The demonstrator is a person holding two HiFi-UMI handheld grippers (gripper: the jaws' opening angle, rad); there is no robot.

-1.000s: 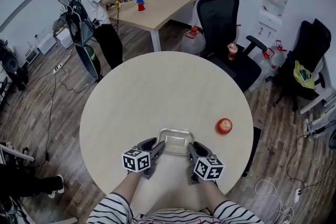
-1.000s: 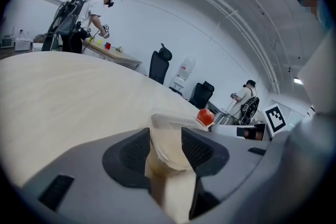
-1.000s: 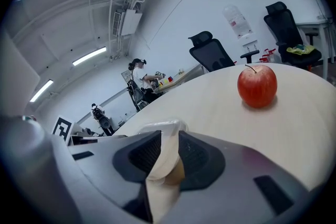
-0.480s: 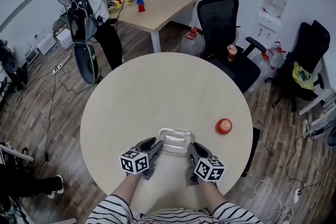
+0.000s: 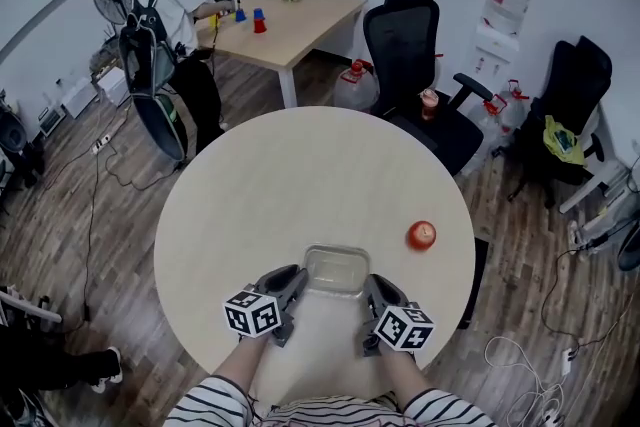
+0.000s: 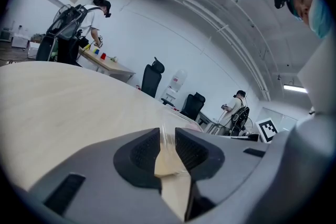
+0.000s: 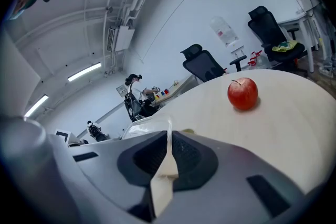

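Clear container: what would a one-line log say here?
left gripper: shut on clear container | right gripper: shut on clear container | apple: on table, untouched

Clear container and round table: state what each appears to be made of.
The clear rectangular container is probably thin, glossy transparent plastic: the tabletop shows through its walls, and its rim catches the light. The round table seems to be light wood or wood-look laminate with a matte finish: it is pale beige with faint grain streaks and no strong glare.
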